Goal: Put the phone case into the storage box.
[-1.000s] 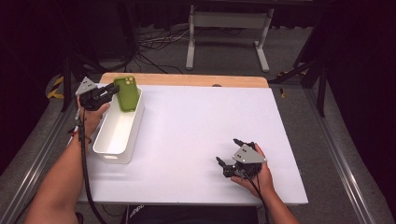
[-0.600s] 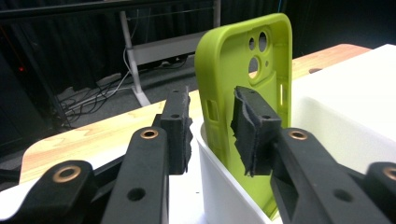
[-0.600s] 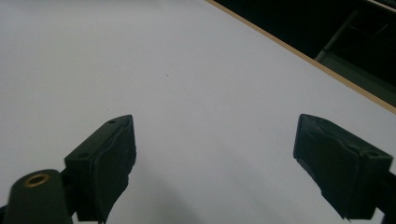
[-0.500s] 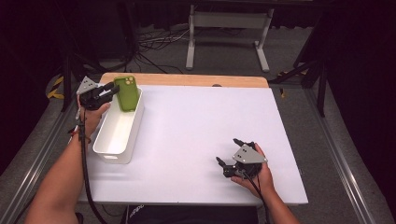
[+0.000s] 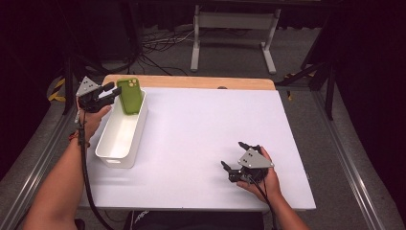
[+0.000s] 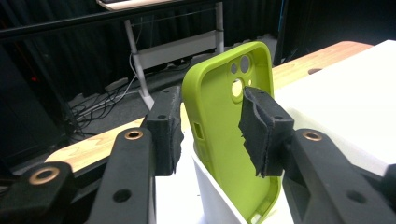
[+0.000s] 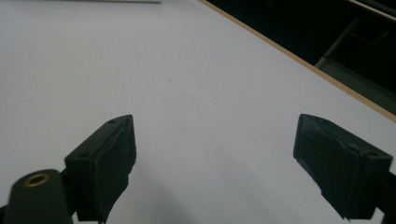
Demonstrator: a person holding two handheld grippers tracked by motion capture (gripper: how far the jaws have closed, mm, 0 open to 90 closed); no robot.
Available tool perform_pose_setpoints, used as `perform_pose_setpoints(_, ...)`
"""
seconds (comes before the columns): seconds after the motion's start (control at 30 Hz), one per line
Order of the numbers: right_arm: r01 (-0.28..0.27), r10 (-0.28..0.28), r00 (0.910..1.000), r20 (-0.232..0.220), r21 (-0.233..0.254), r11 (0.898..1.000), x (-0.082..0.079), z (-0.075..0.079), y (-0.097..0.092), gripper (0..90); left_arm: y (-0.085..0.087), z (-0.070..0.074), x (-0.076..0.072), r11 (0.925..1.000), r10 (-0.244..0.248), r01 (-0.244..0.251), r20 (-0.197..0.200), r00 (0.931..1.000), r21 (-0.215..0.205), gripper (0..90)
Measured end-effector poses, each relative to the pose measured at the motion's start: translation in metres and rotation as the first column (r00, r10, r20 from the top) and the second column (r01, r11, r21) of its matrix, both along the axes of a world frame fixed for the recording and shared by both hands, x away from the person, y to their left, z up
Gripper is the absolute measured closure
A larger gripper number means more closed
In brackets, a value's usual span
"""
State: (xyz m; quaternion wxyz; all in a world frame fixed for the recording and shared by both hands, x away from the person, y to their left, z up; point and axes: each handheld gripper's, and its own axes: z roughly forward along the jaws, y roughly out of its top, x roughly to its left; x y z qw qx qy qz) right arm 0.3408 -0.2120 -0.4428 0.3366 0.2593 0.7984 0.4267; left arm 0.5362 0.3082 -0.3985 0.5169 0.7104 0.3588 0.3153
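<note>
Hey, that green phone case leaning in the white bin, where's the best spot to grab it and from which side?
Probably its upper edge, near the camera cutouts. The green phone case stands nearly upright at the far end of the white bin, top above the rim. Come from the bin's left, where the left gripper has just been opening, fingers straddling the thin shell, front and back.

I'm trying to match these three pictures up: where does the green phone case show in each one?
High view: green phone case stands upper left, at the far end of the white bin.
Left gripper view: case centre, upright between the gripper's open jaws.
Right gripper view: bare white table there.
Shared landmark: the table's wooden edge.
</note>
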Motion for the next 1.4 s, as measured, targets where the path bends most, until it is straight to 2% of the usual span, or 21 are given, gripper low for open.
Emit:
perform_pose_setpoints(0.2,-0.01,0.01,0.9999,0.007,0.011,1.0,0.0,0.003,0.0,14.0,0.003,0.005,-0.006,0.9999,0.003,-0.003,-0.003,1.0,-0.014,54.2)
perform_pose_setpoints(0.43,-0.021,0.02,0.9996,0.019,0.033,0.999,0.002,0.005,-0.002,14.4,0.0,0.01,-0.01,0.9998,0.018,-0.018,-0.007,0.9998,0.001,48.8)
perform_pose_setpoints(0.6,-0.026,0.025,0.9996,0.015,0.045,0.999,0.003,0.005,-0.003,14.4,-0.002,0.013,-0.013,0.9997,0.023,-0.023,-0.01,0.9997,-0.007,46.9)
perform_pose_setpoints(0.87,-0.035,0.034,0.9993,0.013,0.048,0.998,0.005,0.005,-0.004,14.3,-0.005,0.015,-0.018,0.9982,0.058,-0.058,-0.007,0.9983,-0.016,34.1)
perform_pose_setpoints(1.03,-0.029,0.028,0.9995,0.012,0.051,0.998,0.005,0.005,-0.005,14.3,-0.007,0.017,-0.022,0.9978,0.064,-0.065,-0.02,0.9977,-0.016,25.2)
perform_pose_setpoints(1.17,-0.029,0.028,0.9995,0.016,0.05,0.998,0.004,0.006,-0.005,14.3,-0.009,0.018,-0.026,0.9975,0.064,-0.064,-0.01,0.9979,-0.029,18.3)
perform_pose_setpoints(1.4,-0.032,0.031,0.9993,0.021,0.049,0.998,0.002,0.007,-0.004,14.3,-0.015,0.021,-0.031,0.9989,0.046,-0.046,-0.01,0.9989,-0.014,7.6)
